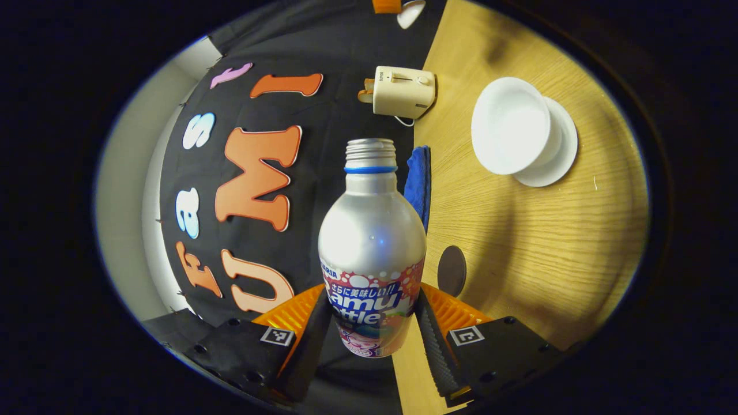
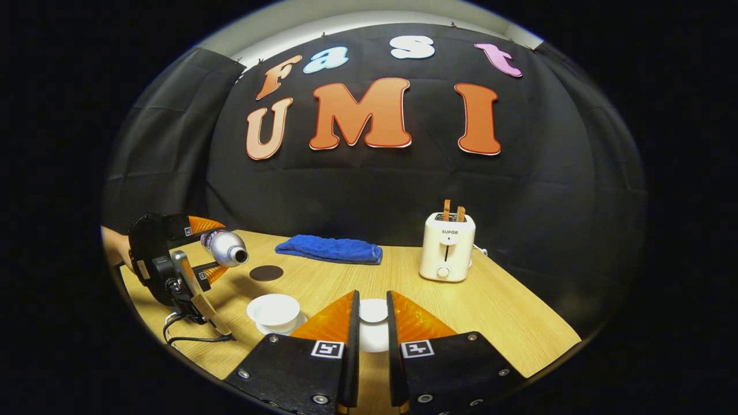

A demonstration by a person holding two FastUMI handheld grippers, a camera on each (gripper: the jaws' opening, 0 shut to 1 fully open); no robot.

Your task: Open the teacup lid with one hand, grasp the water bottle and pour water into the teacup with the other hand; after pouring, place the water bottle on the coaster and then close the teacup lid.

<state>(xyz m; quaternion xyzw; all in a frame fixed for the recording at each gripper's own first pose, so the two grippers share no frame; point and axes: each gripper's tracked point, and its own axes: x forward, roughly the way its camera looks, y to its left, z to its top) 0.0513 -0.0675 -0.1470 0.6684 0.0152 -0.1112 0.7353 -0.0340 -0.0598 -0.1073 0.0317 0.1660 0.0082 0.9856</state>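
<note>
A silver water bottle [image 1: 372, 242] with no cap is clamped in my left gripper [image 1: 372, 314], which is shut on its printed lower body. In the right gripper view that left gripper [image 2: 212, 249] holds the bottle [image 2: 226, 248] tipped nearly level above the table, mouth toward the open white teacup [image 2: 274, 309] on its saucer. No water stream is visible. The teacup [image 1: 510, 124] appears empty. The dark round coaster [image 2: 266, 272] lies behind the cup. My right gripper [image 2: 372, 308] is shut on the white teacup lid [image 2: 373, 314], held to the cup's right.
A folded blue towel [image 2: 328, 249] lies at the back of the wooden table [image 2: 507, 311]. A cream toaster [image 2: 447, 246] with two slices stands at the back right. A cable [image 2: 184, 337] trails from the left gripper near the table's front left edge.
</note>
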